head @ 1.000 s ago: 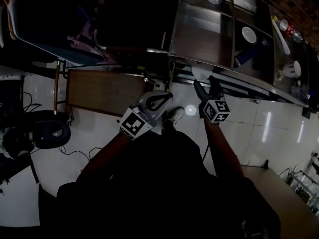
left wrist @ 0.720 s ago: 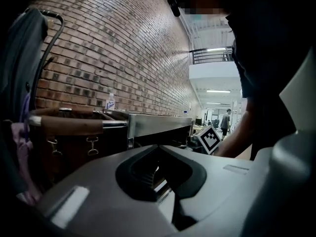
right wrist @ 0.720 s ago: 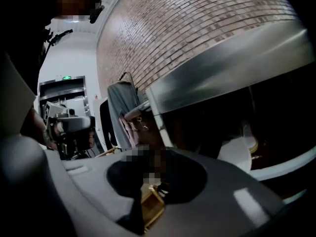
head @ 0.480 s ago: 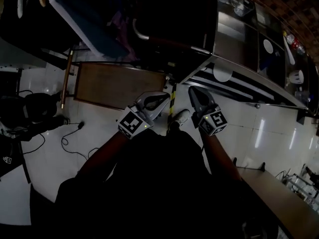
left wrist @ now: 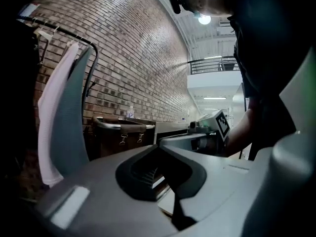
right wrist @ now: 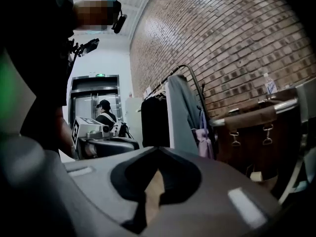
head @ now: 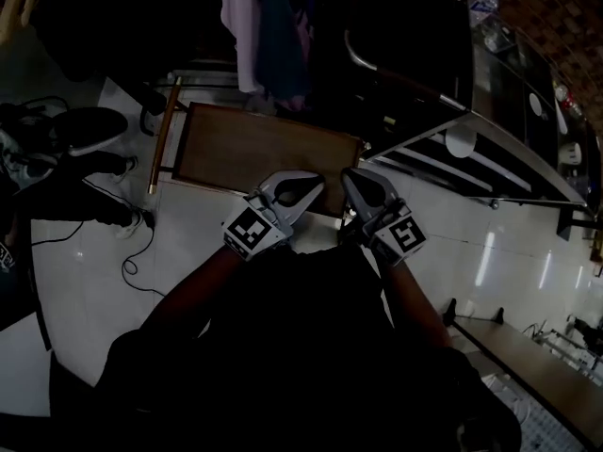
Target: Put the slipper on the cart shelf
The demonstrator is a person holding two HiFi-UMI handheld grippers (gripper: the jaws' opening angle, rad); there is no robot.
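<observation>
No slipper shows in any view. In the head view my left gripper [head: 287, 194] and right gripper [head: 363, 188] hang side by side close to my body, over the near edge of a low brown board [head: 250, 149]. Both are shut, tips meeting with nothing between them. The left gripper view looks past the left gripper [left wrist: 160, 149] at a dark cart [left wrist: 121, 132] with a bar handle and at the other gripper's marker cube. In the right gripper view the right gripper [right wrist: 158, 149] points at a clothes rack [right wrist: 180, 110], with the cart [right wrist: 252, 132] to its right.
Clothes hang from a rack [head: 259, 22] at the top of the head view. The dark cart [head: 405, 73] stands beyond the board, a steel counter [head: 495, 158] to its right. Cables [head: 132, 243] and dark gear lie on the white floor at left. A person [right wrist: 104, 113] stands far back.
My head view has swung left: the steel counter slid to the right and the brown board came under the grippers. The right gripper's jaws closed and it drew in beside the left one.
</observation>
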